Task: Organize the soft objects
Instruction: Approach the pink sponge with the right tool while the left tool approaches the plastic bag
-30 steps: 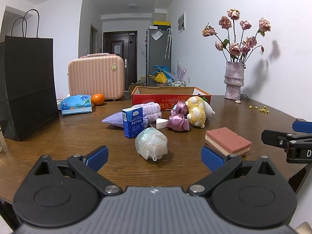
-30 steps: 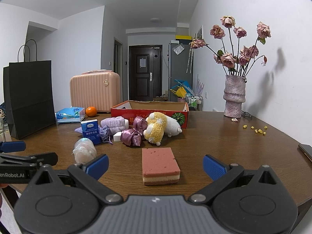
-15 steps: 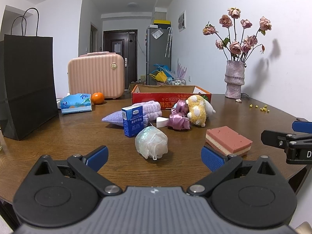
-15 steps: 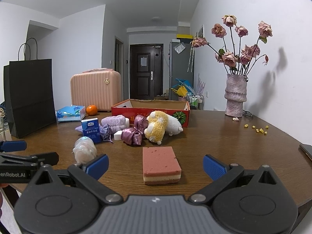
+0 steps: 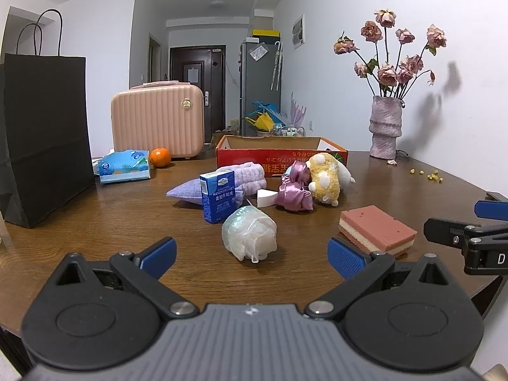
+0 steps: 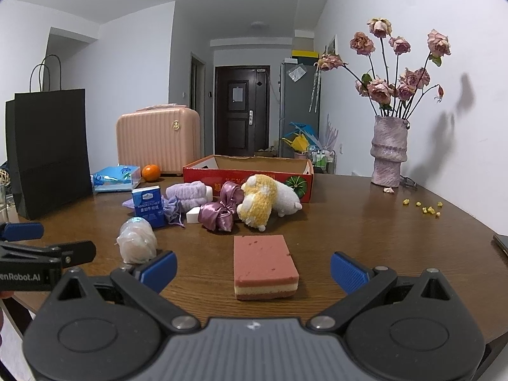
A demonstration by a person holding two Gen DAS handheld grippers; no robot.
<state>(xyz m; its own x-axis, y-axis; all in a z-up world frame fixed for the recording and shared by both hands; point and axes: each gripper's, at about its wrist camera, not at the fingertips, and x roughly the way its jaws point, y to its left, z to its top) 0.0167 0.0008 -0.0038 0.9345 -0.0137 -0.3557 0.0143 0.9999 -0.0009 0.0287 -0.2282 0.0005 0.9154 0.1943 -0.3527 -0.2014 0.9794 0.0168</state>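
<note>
On the brown table, a white mesh bath pouf (image 5: pixel 249 234) (image 6: pixel 137 239) lies just ahead of my open, empty left gripper (image 5: pixel 252 255). A pink sponge (image 6: pixel 264 265) (image 5: pixel 377 229) lies just ahead of my open, empty right gripper (image 6: pixel 253 268). Farther back lie a purple satin scrunchie (image 5: pixel 293 192) (image 6: pixel 219 211), a yellow-and-white plush toy (image 5: pixel 327 179) (image 6: pixel 265 201), a lilac rolled towel (image 5: pixel 247 177) (image 6: pixel 187 192), a lilac pouch (image 5: pixel 187 192), a white makeup wedge (image 5: pixel 265 197) and a blue tissue box (image 5: pixel 219 197) (image 6: pixel 149 206). An open red cardboard box (image 5: pixel 281 155) (image 6: pixel 247 171) stands behind them.
A black paper bag (image 5: pixel 44 133) stands at the left. A pink case (image 5: pixel 157 119), an orange (image 5: pixel 160 157) and a blue tissue pack (image 5: pixel 123 166) sit at the back left. A vase of dried roses (image 5: pixel 385 127) stands at the back right, with yellow crumbs (image 5: pixel 428 174) nearby.
Both grippers have edged slightly forward toward the table objects. Nothing on the table has moved.
</note>
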